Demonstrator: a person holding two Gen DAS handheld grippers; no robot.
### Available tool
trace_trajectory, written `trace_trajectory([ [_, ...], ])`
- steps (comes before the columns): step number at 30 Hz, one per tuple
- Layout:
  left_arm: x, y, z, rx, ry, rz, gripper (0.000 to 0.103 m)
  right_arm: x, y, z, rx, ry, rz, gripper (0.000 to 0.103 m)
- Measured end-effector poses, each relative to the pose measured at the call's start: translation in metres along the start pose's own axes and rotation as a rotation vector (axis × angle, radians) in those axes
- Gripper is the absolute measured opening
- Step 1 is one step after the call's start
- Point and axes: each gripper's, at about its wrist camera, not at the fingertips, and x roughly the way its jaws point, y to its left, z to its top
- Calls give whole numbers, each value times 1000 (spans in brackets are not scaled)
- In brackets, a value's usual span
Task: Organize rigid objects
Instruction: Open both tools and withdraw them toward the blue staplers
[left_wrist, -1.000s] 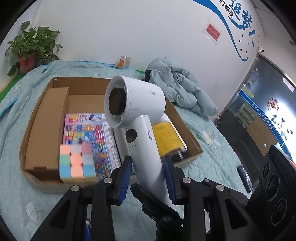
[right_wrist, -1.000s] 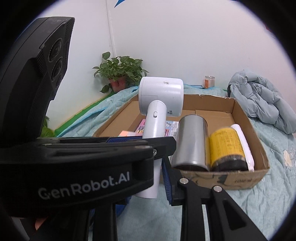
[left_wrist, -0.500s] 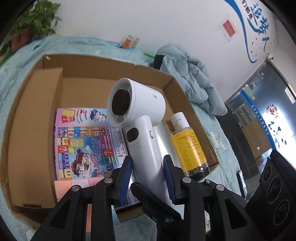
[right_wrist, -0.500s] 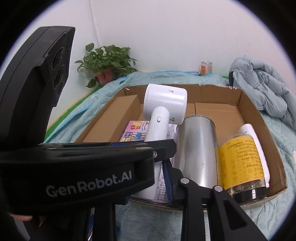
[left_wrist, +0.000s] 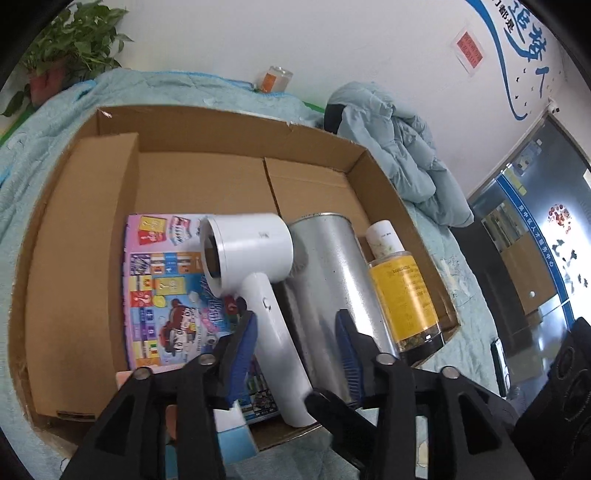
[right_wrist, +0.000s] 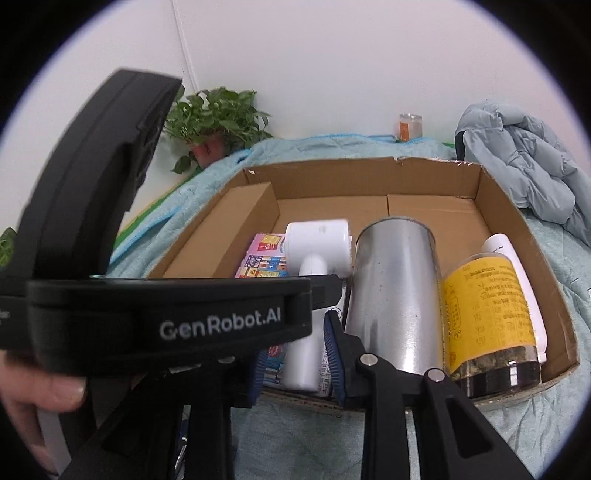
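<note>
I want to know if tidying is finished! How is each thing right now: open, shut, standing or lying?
Cardboard box: open on top.
Hair dryer: lying down in the box.
Game box: lying flat.
Metal can: lying on its side.
Yellow-label jar: lying on its side, lid on.
Left tongs: opening, dryer handle between them.
Right tongs: nearly shut around the handle's end.

A white wall (left_wrist: 332, 48) with blue lettering (left_wrist: 532, 40) stood beyond the jaws. A potted plant (right_wrist: 218, 122) sat far left, a glass door (left_wrist: 532, 240) to the right.
</note>
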Motion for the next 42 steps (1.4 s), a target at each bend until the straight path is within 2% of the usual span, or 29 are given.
trace_trajectory([
  [1, -7, -1, -3, 10, -29, 25, 53, -6, 0, -1, -1, -23, 3, 43],
  [2, -16, -5, -7, 31, -61, 44, 62, -11, 1, -3, -7, -43, 4, 69],
  [3, -25, -9, -11, 57, -94, 60, 72, -20, 2, -9, -21, -76, 7, 83],
  [4, -35, -13, -16, 83, -130, 85, 78, -25, 1, -13, -33, -98, -1, 91],
  [6, -58, -25, -33, 158, -227, 170, 98, -34, 1, -22, -62, -128, -23, 91],
  [7, -70, -30, -43, 188, -270, 209, 103, -37, -1, -27, -75, -129, -36, 91],
  [9, -86, -38, -56, 225, -328, 264, 102, -41, -5, -35, -77, -121, -49, 91],
  [12, -105, -45, -83, 246, -358, 333, 102, -48, -16, -45, -45, -103, -43, 91],
  [17, -141, -39, -135, 180, -413, 428, 102, -69, -27, -60, -29, -89, 8, 91],
  [21, -170, -31, -165, 141, -420, 476, 102, -97, -31, -75, -67, -98, 24, 91],
  [25, -209, -23, -177, 117, -410, 532, 102, -120, -39, -82, -42, -94, 32, 91],
  [31, -262, -35, -201, 94, -392, 491, 103, -157, -37, -95, -2, -59, 36, 91],
  [36, -265, -56, -233, 107, -373, 453, 102, -195, -22, -114, 7, -56, 74, 91],
  [42, -266, -66, -255, 91, -364, 412, 102, -196, -5, -135, -26, -16, 100, 91],
])
